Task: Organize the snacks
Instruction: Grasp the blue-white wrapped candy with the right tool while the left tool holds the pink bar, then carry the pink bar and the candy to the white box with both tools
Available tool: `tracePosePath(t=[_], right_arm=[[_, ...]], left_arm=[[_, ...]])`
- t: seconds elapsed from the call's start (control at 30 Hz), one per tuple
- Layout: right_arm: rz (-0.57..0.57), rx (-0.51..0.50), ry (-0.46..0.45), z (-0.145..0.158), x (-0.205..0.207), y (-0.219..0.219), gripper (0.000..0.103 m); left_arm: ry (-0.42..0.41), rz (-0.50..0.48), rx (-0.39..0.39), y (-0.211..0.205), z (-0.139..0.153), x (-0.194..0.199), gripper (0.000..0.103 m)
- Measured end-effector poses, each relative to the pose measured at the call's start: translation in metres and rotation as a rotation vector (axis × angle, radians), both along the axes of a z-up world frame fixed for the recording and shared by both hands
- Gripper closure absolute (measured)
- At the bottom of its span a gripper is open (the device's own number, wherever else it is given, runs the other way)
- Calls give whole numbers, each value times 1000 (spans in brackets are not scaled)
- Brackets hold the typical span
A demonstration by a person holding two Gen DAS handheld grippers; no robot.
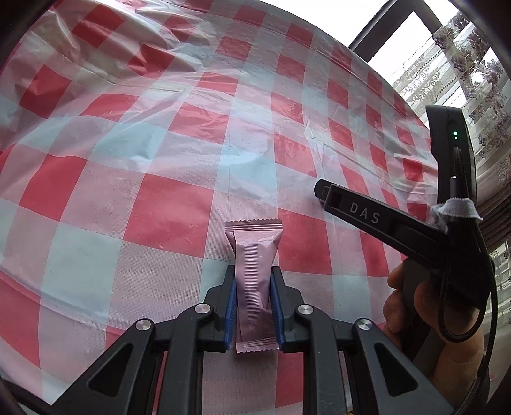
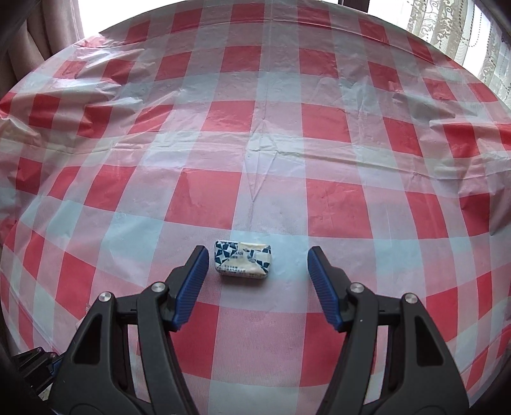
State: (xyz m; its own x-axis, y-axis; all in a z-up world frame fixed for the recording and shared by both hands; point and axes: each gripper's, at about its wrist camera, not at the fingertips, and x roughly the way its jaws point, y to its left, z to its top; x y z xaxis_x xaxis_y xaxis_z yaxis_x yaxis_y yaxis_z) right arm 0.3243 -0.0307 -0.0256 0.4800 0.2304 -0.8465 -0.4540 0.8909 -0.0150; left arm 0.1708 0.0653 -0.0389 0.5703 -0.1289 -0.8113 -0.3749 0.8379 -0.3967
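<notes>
A long pink snack sachet [image 1: 254, 271] stands out forward from my left gripper [image 1: 254, 274], whose blue pads are shut on its lower half above the checked tablecloth. In the right wrist view a small white candy with a dark blue pattern [image 2: 243, 263] lies on the cloth between the fingers of my right gripper [image 2: 258, 257], nearer the left pad [image 2: 191, 287]. That gripper is open and neither pad touches the candy. The right gripper's black body [image 1: 367, 217] also shows at the right of the left wrist view, held by a hand [image 1: 412, 306].
A red, white and pale blue checked plastic tablecloth [image 2: 255, 134] covers the round table, wrinkled toward the far left. Curtains [image 2: 453, 28] and a window lie beyond the table's far edge. A dark window frame [image 1: 386, 28] stands at upper right.
</notes>
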Motion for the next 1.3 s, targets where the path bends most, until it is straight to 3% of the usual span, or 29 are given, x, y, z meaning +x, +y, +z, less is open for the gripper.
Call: tracePosePath(t=[0.17,0.27,0.8,1.13,1.3], right_arm=[[11,6,3,-2,3,3,50],[33,13,-3,-2,0,5,64],[34,9,13,1,-6,-13,65],[20,-3,63,0,-26,-56,65],[5,18,42,12,-48,-86,65]], left_arm=[[-1,0,1,-1,0,1,83],[-1,-1,4,-1,0,2,83],[5,0,27,-3,1,4,83],[7,-1,58,-8,3,3,83],[-8,-6,92,-16,15,-2,83]])
